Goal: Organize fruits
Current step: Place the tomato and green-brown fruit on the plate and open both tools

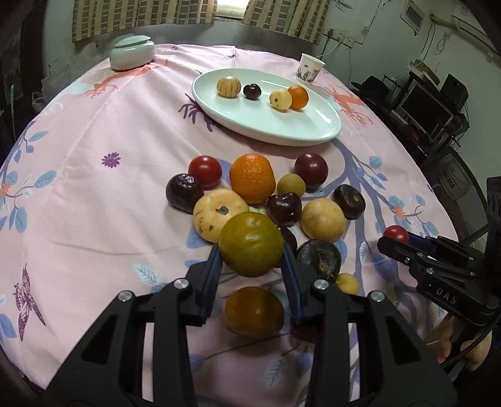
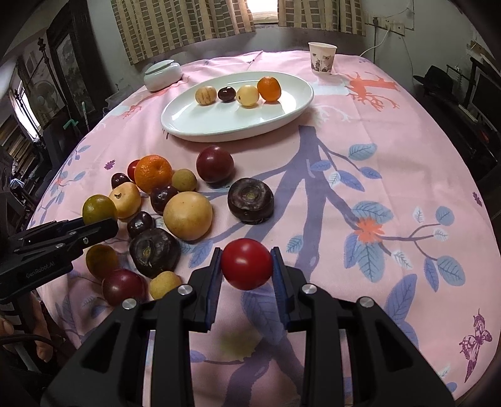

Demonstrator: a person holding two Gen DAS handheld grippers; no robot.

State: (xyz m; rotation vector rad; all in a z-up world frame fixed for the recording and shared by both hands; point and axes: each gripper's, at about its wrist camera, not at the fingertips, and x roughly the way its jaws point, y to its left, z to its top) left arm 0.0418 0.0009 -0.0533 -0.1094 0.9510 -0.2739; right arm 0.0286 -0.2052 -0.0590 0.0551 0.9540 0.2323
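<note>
On white oval plate [image 2: 291, 112], four small fruits [image 2: 247, 95]

Dim, warm indoor light; brightest source a blown-out window gap [image 1: 231, 6] between curtains at 12 o'clock in both views. Soft glare streaks on white plate [image 2: 275, 115] rim and inside. Small highlights on red fruit [image 2: 246, 263] and green-orange fruit [image 1: 251, 244]. Soft shadows under fruit, falling toward 6 o'clock. Strong fisheye bowing: tablecloth [image 1: 94, 203] edge curved, corners vignetted black. Near gripper bodies slightly soft; mid-table sharp. Room background at 3 and 9 o'clock murky, low in detail.
</note>
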